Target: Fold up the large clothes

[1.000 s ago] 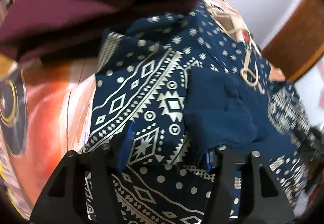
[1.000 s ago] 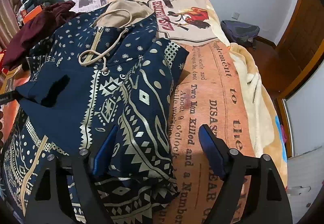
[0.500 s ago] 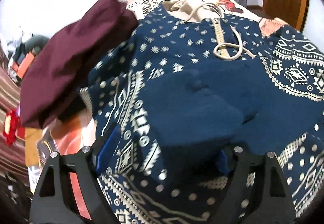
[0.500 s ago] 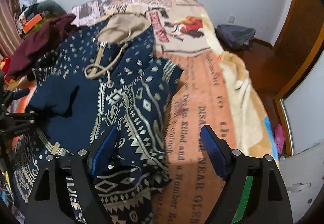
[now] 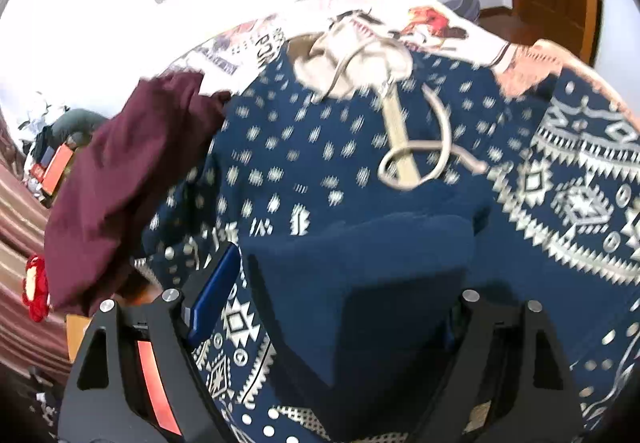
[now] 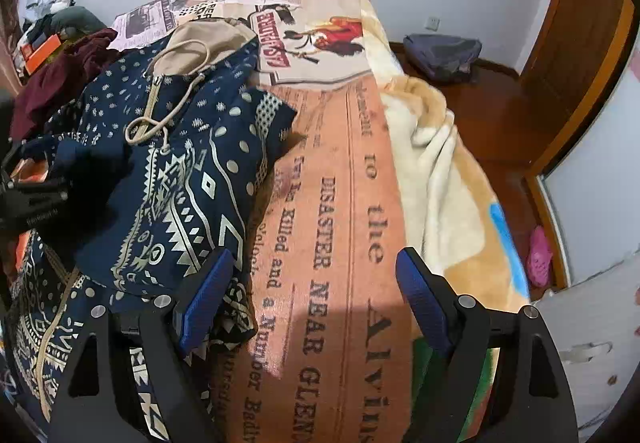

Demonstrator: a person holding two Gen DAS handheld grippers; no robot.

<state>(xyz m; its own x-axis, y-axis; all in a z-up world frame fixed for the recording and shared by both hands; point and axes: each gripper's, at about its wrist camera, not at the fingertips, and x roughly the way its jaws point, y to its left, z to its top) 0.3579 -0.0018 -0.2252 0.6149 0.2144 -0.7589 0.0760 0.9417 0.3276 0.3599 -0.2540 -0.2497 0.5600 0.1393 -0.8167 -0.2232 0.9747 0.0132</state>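
Note:
A navy hoodie with white geometric print, a beige hood and a looped drawstring lies spread on the bed. Its plain navy cuff rests folded over the chest, between the jaws of my left gripper. That gripper is open: its left pad stands clear of the cuff, and its right pad is hidden behind the cloth. In the right wrist view the hoodie fills the left half, one patterned sleeve folded across its front. My right gripper hovers open over the printed blanket, its left pad at the sleeve's edge.
A maroon garment lies heaped at the hoodie's left shoulder. The bed's right side drops to a wooden floor with a grey bag, a pink slipper and a wooden door. Clutter sits by the far left wall.
My left gripper rolled, swung over the hoodie's chest and widened its jaws, and the navy cuff now lies loose between them. The right gripper drew back slightly, still open.

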